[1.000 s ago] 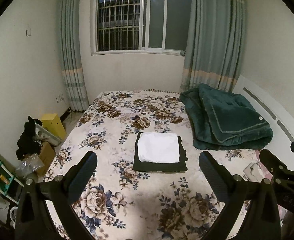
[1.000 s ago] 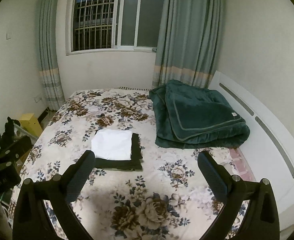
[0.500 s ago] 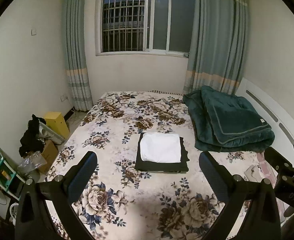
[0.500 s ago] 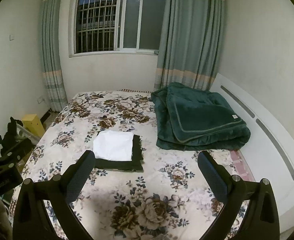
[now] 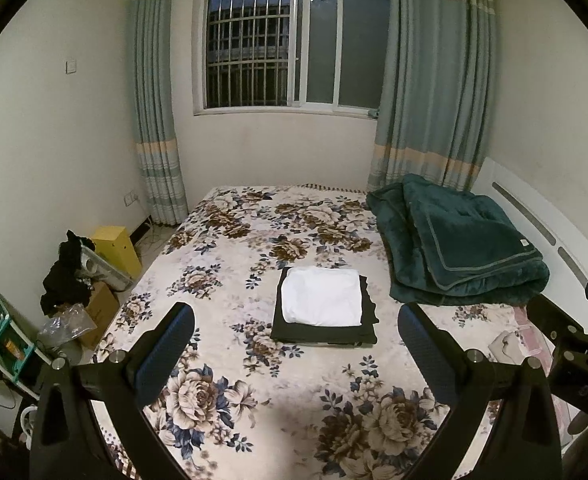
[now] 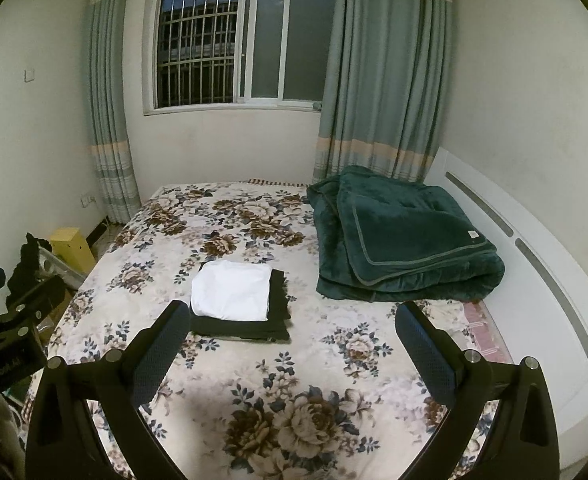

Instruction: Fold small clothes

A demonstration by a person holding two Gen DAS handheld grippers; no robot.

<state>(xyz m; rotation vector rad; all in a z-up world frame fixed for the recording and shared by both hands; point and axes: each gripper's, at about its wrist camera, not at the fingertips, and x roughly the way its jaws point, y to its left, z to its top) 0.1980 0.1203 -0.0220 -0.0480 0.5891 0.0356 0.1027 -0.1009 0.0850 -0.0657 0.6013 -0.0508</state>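
We have drawn both tongs back and up; the bed looks farther off. The white garment [image 5: 322,297] lies folded square on the dark garment [image 5: 326,332], mid-bed [image 5: 229,248], stacked to stay tidy. Left tongs [image 5: 296,344] and right tongs [image 6: 294,344] hang spread, empty. The green blanket [image 5: 458,244] sits aside.

The right gripper [image 5: 582,376] body bears small embossed characters, too blurred to read.
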